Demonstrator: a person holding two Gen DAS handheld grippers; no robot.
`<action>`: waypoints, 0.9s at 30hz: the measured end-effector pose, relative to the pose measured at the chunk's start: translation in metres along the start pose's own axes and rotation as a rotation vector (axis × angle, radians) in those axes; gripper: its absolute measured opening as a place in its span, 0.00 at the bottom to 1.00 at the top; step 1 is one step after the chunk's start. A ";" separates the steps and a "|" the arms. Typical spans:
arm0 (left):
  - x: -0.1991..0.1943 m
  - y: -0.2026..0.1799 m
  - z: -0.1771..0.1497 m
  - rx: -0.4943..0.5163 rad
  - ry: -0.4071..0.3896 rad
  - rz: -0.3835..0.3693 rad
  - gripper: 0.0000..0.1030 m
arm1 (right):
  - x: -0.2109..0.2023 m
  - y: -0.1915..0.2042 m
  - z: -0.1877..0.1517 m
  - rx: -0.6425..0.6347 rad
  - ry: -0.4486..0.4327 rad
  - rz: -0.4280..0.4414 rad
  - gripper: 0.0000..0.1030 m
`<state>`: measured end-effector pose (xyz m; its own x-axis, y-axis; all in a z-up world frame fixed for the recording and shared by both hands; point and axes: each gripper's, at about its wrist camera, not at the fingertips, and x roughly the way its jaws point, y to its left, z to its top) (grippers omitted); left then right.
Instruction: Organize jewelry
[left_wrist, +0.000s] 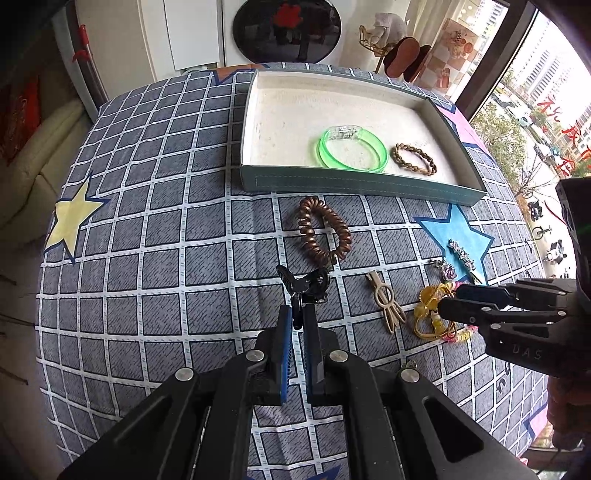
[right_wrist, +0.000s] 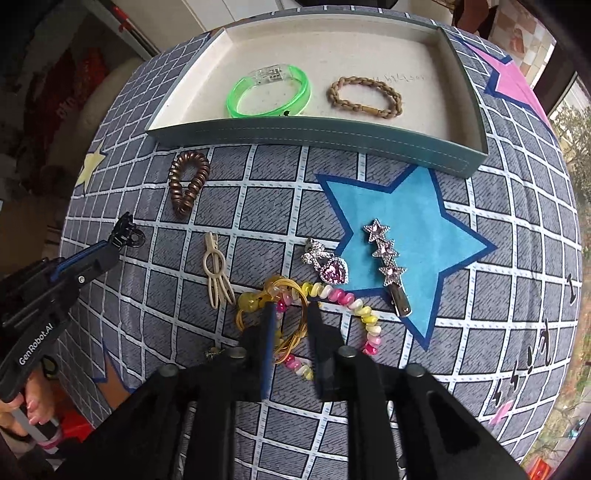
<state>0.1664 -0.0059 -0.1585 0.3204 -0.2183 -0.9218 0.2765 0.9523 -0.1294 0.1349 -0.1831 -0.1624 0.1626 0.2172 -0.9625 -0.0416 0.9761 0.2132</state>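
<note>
My left gripper is shut on a black hair claw clip, also seen in the right wrist view, just above the checked cloth. My right gripper is open over a yellow elastic hair tie tangled with a pink-and-yellow spiral tie; its fingers straddle them. The grey tray holds a green bangle and a braided brown band. On the cloth lie a brown spiral tie, a beige clip, a heart brooch and a star barrette.
The table is covered by a grey checked cloth with a blue star and a yellow star. A window is at the right; a cabinet and round dark plate stand behind the table.
</note>
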 end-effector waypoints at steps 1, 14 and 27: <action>0.000 0.000 0.000 -0.002 0.000 0.000 0.17 | 0.001 0.001 0.001 -0.010 0.002 0.000 0.32; 0.001 0.003 -0.004 -0.013 0.010 0.003 0.17 | 0.022 0.037 0.015 -0.191 0.065 -0.051 0.12; -0.007 -0.001 -0.002 -0.012 -0.012 -0.005 0.17 | -0.016 -0.005 0.013 0.063 -0.030 0.167 0.07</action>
<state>0.1620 -0.0050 -0.1529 0.3303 -0.2255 -0.9166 0.2669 0.9537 -0.1384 0.1456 -0.1916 -0.1453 0.1883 0.3753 -0.9076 -0.0092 0.9247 0.3805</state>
